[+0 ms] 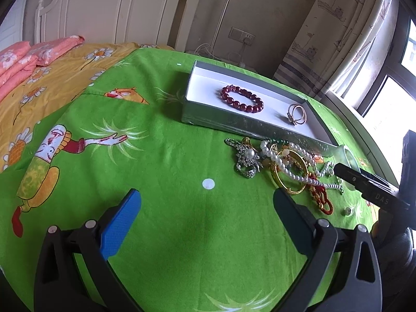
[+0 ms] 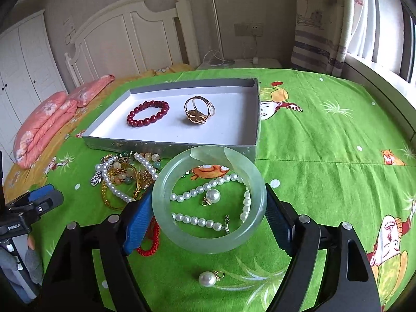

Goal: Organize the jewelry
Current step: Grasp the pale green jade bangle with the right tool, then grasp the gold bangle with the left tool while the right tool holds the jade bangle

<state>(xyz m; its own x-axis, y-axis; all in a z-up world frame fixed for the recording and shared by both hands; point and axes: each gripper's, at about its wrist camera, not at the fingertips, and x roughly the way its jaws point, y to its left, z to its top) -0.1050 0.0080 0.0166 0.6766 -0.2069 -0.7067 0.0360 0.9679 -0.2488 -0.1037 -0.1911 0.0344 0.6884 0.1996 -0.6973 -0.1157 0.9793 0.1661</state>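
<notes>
A pale green bangle (image 2: 208, 202) is clamped across its width between the blue pads (image 2: 137, 221) of the right gripper (image 2: 208, 208), held roughly flat and seemingly lifted clear of the cloth (image 2: 325, 169) – through its ring the pearl strand (image 2: 197, 195) and a pearl pendant (image 2: 212, 195) are seen lying below. The grip across the outer edges is probably chosen because a smooth, hard ring would slip from a pinch on one side.

The tray (image 2: 171, 144) sits at twelve o'clock from the bangle, just beyond it, its near wall almost under the bangle's far edge. Two pieces are already laid inside: a red bead bracelet (image 2: 148, 113) at eleven o'clock and a gold ring (image 2: 199, 111) straight ahead, well apart from each other, so bare floor is left to the right for the bangle.

The unsorted heap (image 2: 122, 179) – pearls, a gold bangle, a brooch, red cord – lies at ten o'clock, just before the tray wall. A loose pearl drop (image 2: 208, 278) rests at six o'clock, near the gripper's base.

The left gripper (image 1: 206, 215) is held with jaws wide apart and nothing between them, low over bare cloth, with the heap (image 1: 283, 166) at two o'clock – likely kept clear so the right side can work. Sorting is judged to be early, most pieces being still outside the tray (image 1: 234, 123)
</notes>
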